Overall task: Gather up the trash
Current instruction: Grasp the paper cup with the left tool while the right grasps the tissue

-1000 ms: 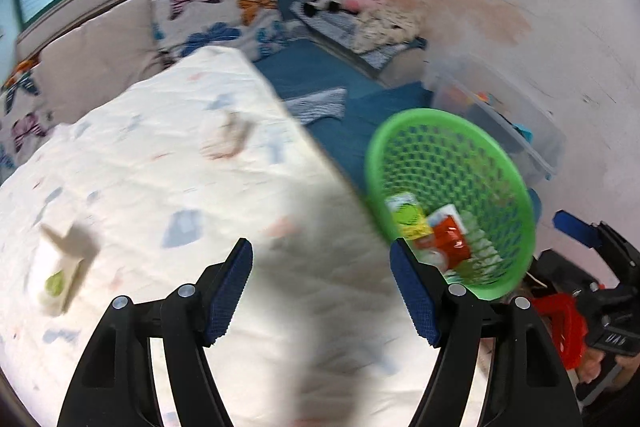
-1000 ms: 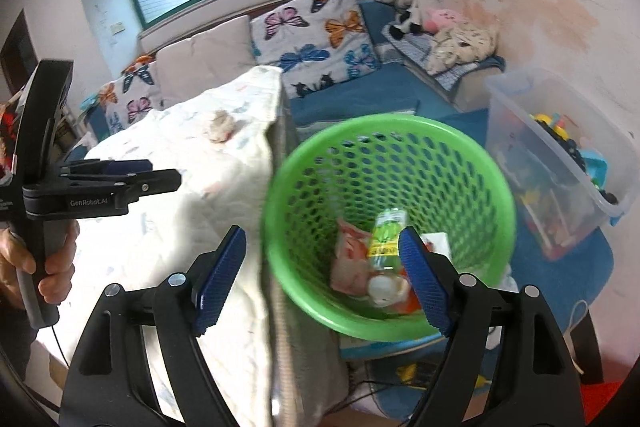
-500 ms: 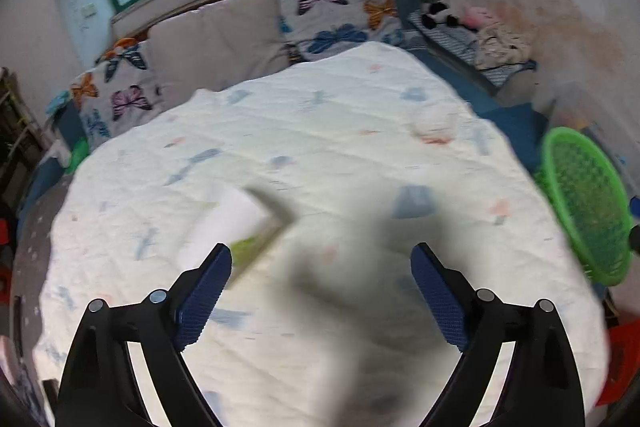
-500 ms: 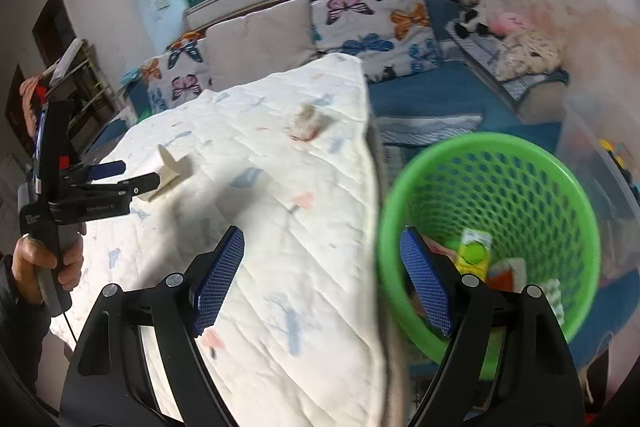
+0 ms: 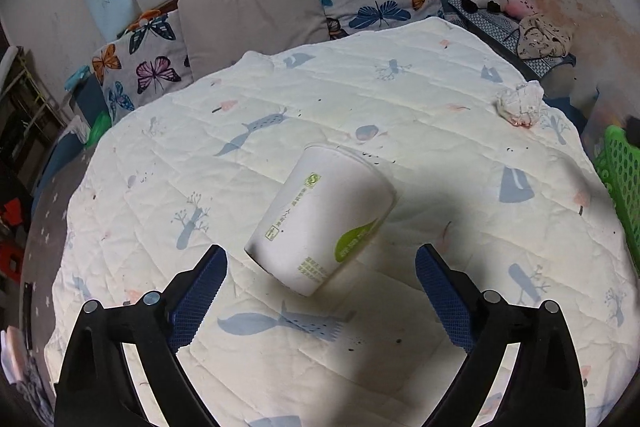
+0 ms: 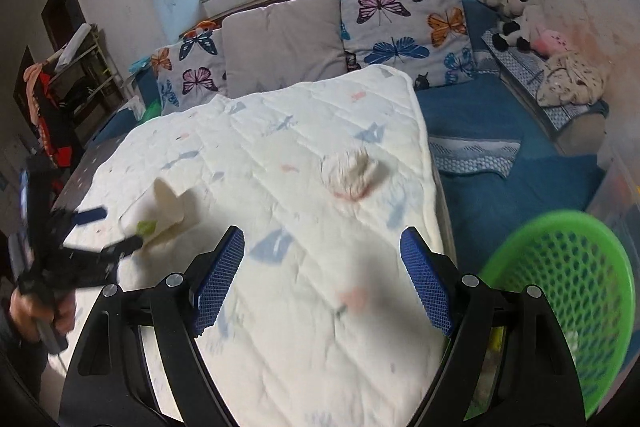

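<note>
A white paper cup (image 5: 322,221) with a green mark lies on its side on the quilted bed cover (image 5: 280,131). My left gripper (image 5: 320,291) is open and empty, its jaws on either side of the cup's near end, just short of it. A crumpled tissue (image 5: 519,105) with red stains lies near the bed's right edge. The green mesh basket (image 5: 622,183) stands beyond that edge. My right gripper (image 6: 322,281) is open and empty above the bed, with the tissue (image 6: 352,173) ahead, the cup (image 6: 166,211) and left gripper (image 6: 104,231) at left, the basket (image 6: 568,295) at right.
Butterfly and grey cushions (image 5: 256,7) line the head of the bed under the window. Blue floor mats (image 6: 500,171), soft toys (image 6: 516,15) and a clear storage box (image 6: 624,195) lie to the right. A dark shelf (image 6: 60,87) with clothes stands at left.
Both grippers have swung left away from the basket toward the bed. My left gripper has come close to the paper cup, which now lies between its open jaws.
</note>
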Action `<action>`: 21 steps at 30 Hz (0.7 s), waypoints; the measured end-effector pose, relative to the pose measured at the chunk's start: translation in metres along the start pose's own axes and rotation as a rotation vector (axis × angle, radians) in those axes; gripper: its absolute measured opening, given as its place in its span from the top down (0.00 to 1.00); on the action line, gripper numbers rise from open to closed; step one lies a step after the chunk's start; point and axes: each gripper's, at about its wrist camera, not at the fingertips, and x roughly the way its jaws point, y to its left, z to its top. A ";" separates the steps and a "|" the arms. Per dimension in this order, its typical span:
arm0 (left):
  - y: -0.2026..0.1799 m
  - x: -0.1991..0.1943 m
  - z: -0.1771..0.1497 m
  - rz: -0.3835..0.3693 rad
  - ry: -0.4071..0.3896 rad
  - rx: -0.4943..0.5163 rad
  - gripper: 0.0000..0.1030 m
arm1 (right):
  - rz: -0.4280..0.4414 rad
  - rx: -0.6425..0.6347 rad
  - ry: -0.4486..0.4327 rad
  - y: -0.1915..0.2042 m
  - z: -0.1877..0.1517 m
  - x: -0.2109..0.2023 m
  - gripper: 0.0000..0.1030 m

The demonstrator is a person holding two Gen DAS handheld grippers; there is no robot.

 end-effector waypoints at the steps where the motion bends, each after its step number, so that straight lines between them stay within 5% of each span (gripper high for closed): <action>1: 0.001 0.002 0.000 -0.004 0.000 0.002 0.10 | -0.003 0.005 0.005 0.000 0.005 0.010 0.22; 16: 0.003 0.041 0.008 -0.070 0.025 0.043 0.09 | -0.085 0.038 0.070 -0.015 0.032 0.121 0.22; 21: 0.004 0.052 0.012 -0.094 0.020 0.043 0.09 | -0.100 0.044 0.100 -0.019 0.034 0.143 0.33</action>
